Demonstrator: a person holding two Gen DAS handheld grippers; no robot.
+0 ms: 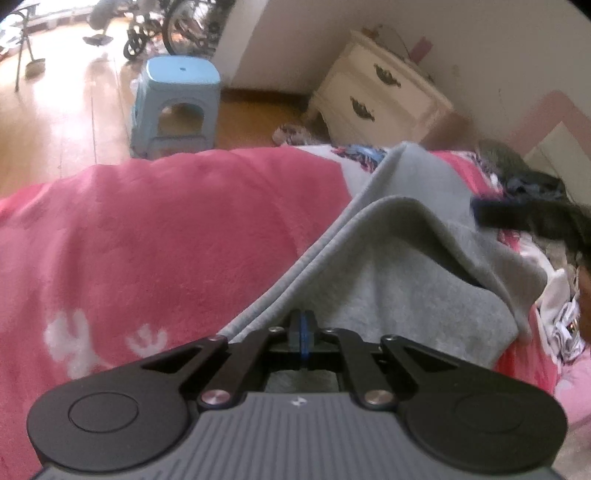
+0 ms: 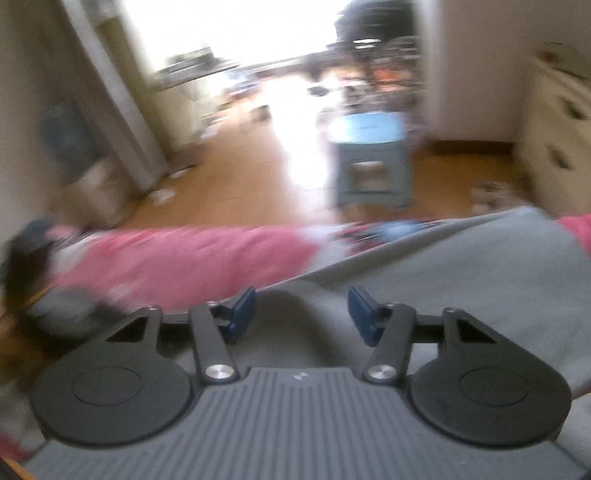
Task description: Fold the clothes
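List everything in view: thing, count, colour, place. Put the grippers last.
blanket: one, pink with white prints, spread across the bed
garment: one, grey, lying on the blanket, edge folded over
dark clothes: a heap, black, far right on the bed
stool: one, light blue, on the wooden floor
nightstand: one, cream, two drawers, against the wall
bicycles: at least two, dark, far background
left gripper: fingers shut on the garment's edge
right gripper: fingers apart, above the garment, nothing between
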